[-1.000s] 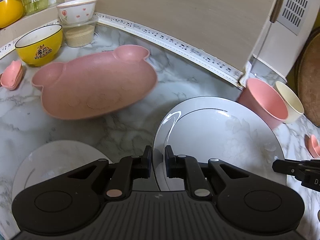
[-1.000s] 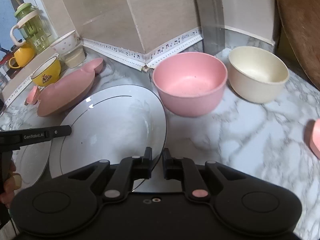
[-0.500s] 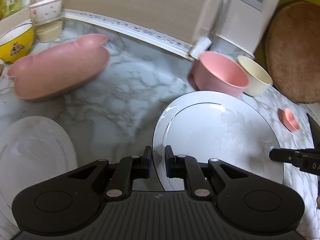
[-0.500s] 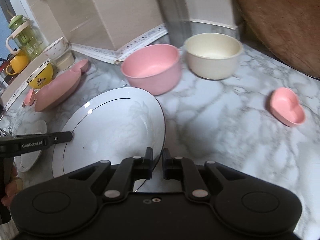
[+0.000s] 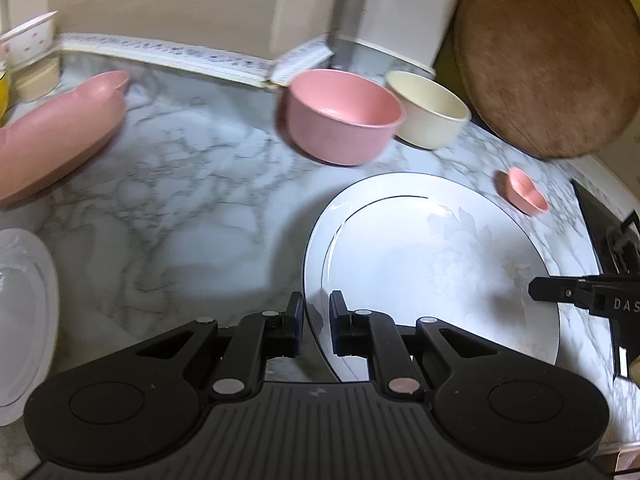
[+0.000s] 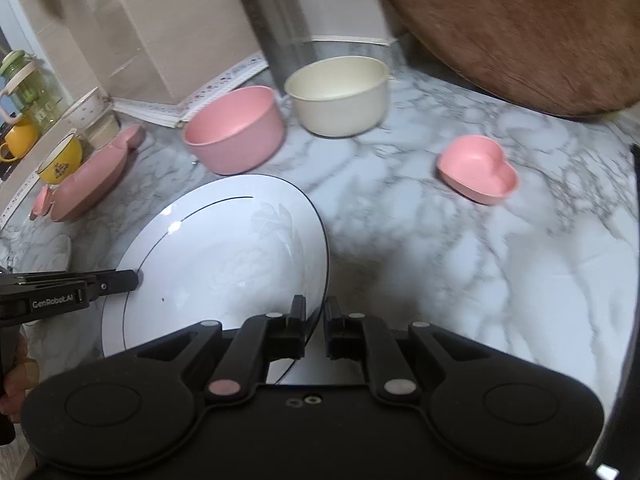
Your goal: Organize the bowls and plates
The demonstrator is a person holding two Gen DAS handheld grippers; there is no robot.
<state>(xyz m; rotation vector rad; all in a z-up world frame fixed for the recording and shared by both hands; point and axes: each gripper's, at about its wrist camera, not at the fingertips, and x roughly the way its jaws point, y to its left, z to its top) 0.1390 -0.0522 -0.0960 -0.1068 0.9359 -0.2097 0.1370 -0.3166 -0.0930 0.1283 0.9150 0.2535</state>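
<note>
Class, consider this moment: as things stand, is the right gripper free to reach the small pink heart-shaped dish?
Probably not yet. The right gripper is shut on the white plate, shared with the left gripper. Bare marble lies before the heart-shaped dish.

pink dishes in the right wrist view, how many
4: round bowl beside the cream bowl, heart dish at right, bear-shaped plate at left, small dish beside it. More may be hidden.

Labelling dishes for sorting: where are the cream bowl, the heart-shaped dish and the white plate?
cream bowl [image 6: 340, 96]: right wrist view, inner wall.
heart-shaped dish [image 6: 478, 168]: right wrist view, hollow middle.
white plate [image 5: 432, 264]: left wrist view, flat centre.
</note>
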